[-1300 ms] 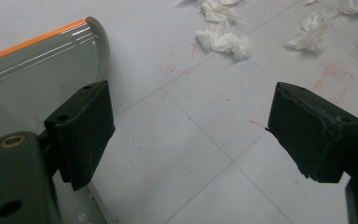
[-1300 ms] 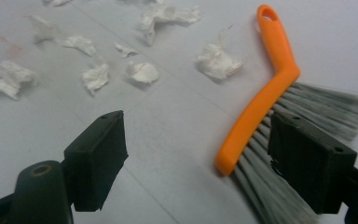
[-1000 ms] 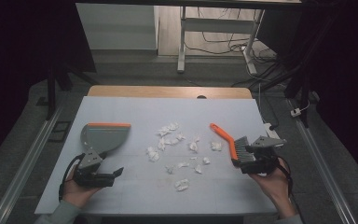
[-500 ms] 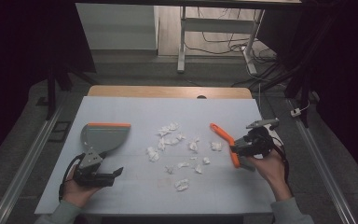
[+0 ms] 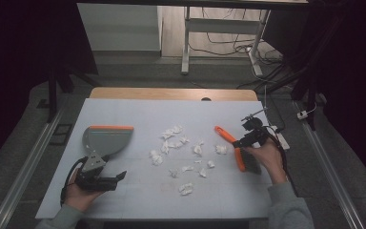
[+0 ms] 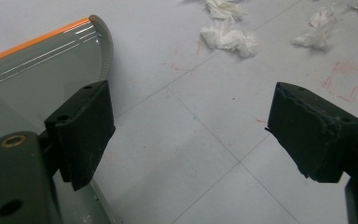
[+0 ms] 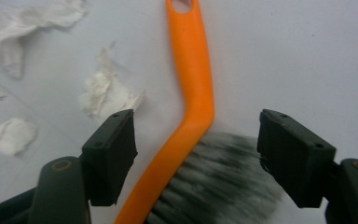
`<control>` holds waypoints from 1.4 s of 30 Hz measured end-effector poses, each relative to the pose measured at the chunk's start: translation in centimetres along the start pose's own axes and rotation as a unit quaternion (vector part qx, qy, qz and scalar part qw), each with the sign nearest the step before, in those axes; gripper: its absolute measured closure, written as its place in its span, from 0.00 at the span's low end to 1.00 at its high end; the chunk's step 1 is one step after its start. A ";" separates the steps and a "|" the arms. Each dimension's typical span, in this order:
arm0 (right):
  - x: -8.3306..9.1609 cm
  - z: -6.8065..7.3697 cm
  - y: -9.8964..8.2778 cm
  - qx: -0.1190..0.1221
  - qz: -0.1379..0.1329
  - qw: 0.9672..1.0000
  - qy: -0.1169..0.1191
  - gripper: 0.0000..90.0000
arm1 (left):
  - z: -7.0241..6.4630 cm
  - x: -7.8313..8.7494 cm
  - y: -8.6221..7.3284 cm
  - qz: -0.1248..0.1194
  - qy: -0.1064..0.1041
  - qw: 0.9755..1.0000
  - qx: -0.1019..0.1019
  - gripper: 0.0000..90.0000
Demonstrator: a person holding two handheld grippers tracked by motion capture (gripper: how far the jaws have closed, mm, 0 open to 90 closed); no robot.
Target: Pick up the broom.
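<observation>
Since a second ago, right gripper (image 5: 244, 141) has slid over the brush (image 5: 233, 148) from beside it, fingers closing though still wide. Right gripper view: orange handle (image 7: 193, 88) runs lengthwise between them, untouched. Left gripper (image 6: 191, 140) gapes beside the dustpan (image 6: 32, 79).

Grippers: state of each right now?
Left gripper: open, empty, beside the grey orange-edged dustpan.
Right gripper: open, jaws just closing astride the orange-handled brush, no grip yet.

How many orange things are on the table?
2. A brush with a long orange plastic handle and grey bristles lies at the table's right side, and a grey dustpan with an orange front edge sits at the left. Other orange things may be out of sight.
</observation>
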State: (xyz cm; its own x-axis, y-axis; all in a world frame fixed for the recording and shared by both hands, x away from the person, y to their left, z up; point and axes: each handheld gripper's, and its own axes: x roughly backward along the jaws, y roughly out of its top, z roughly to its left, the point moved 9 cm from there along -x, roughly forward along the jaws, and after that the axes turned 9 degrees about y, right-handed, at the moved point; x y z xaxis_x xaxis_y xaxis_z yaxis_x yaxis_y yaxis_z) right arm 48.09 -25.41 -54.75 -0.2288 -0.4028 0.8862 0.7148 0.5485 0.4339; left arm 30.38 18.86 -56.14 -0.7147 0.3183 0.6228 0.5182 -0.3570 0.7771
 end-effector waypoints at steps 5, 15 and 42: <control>-1.6 -0.5 0.2 -0.002 0.030 1.000 0.000 0.36 | 0.0 0.0 0.0 0.000 0.002 1.000 0.000 0.17; -2.5 -0.7 0.8 -0.006 0.050 0.999 -0.007 0.48 | 0.1 0.0 -0.1 0.001 0.006 1.000 -0.003 0.18; -1.1 -0.9 0.7 -0.017 0.039 0.999 -0.005 0.77 | 0.2 0.0 -0.2 0.000 0.006 1.000 -0.005 0.18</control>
State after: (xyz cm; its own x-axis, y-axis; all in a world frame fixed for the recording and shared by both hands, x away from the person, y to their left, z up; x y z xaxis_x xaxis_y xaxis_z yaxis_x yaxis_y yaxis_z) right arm 49.41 -25.20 -55.60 -0.1778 -0.3519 0.9190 0.7530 0.5526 0.3573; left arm 30.42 19.11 -56.28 -0.7202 0.3071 0.6221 0.5144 -0.3653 0.7758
